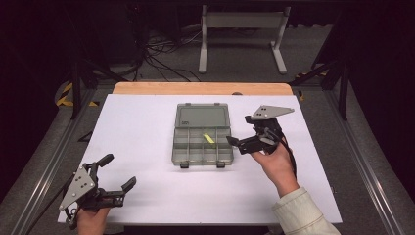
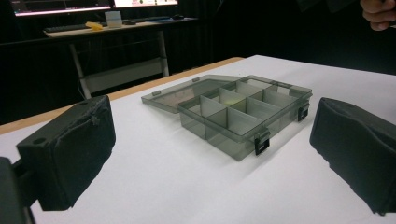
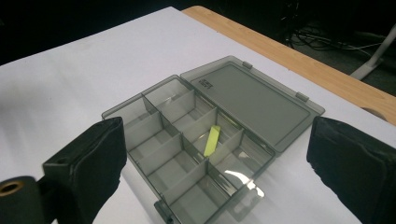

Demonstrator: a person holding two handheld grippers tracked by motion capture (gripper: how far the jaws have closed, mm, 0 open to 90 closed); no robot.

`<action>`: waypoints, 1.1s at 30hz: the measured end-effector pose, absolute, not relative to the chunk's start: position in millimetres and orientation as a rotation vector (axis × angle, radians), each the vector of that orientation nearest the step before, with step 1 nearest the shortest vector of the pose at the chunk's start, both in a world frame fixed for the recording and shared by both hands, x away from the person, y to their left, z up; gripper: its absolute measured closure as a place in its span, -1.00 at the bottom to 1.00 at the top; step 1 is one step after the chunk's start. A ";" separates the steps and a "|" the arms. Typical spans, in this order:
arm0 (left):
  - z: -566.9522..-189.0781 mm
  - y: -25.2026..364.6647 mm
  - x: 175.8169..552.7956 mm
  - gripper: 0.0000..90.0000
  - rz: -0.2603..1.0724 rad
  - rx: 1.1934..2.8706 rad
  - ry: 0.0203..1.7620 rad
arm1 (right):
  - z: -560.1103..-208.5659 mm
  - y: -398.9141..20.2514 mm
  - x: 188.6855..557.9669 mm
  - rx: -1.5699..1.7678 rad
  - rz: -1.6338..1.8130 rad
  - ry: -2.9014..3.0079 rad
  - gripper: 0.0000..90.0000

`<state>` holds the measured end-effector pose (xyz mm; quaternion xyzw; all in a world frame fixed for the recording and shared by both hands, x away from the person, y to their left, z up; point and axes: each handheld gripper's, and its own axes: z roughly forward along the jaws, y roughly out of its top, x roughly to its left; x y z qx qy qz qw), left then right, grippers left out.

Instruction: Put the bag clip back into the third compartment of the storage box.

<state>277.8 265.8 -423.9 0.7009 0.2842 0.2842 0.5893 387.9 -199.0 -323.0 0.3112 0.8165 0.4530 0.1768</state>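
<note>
**Open compartment box between two idle grippers**

On the white table [image 1: 147, 191], near its middle, a grey transparent compartment box [image 1: 202, 147] is seen with its lid [image 1: 203, 117] folded back flat toward the far side. The lid lies on the table and is joined to the box along the far edge. The box is divided into several compartments by thin walls, and two dark latches [image 2: 261, 142] are fixed on its near wall. A small yellow-green strip [image 3: 212, 140] is placed in one of the inner compartments, leaning on a divider; what it is made of cannot be told, it is perhaps plastic.

The left gripper [image 1: 117, 172] is held low at the near left corner of the table, well apart from the box. Its jaws are spread wide and nothing is held between them. In the left gripper view the box is seen beyond the two black pads [image 2: 70, 149], not touched by them.

The right gripper [image 1: 238, 131] is held just beside the right side of the box, above the table, by the right hand [image 1: 274, 164]. Its jaws are also spread, with nothing between them, and the box is looked down on from it.

A wooden edge [image 1: 200, 88] is seen at the far side of the table.
</note>
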 end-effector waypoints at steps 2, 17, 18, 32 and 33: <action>-423.9 266.0 277.7 -0.98 0.664 1.629 0.663 | -323.5 -204.2 384.3 0.882 1.292 2.297 -0.88; -423.8 267.8 277.5 -0.98 0.670 1.626 0.669 | -335.7 -247.2 353.6 0.835 1.347 2.196 -0.96; -423.8 267.9 277.5 -0.98 0.669 1.626 0.669 | -337.0 -249.5 351.6 0.830 1.353 2.192 -0.97; -424.4 268.2 277.5 -0.98 0.670 1.619 0.673 | -363.4 -273.4 333.2 0.808 1.416 2.106 -0.99; -424.4 268.2 277.5 -0.98 0.670 1.619 0.673 | -364.9 -274.4 332.7 0.812 1.419 2.098 -0.99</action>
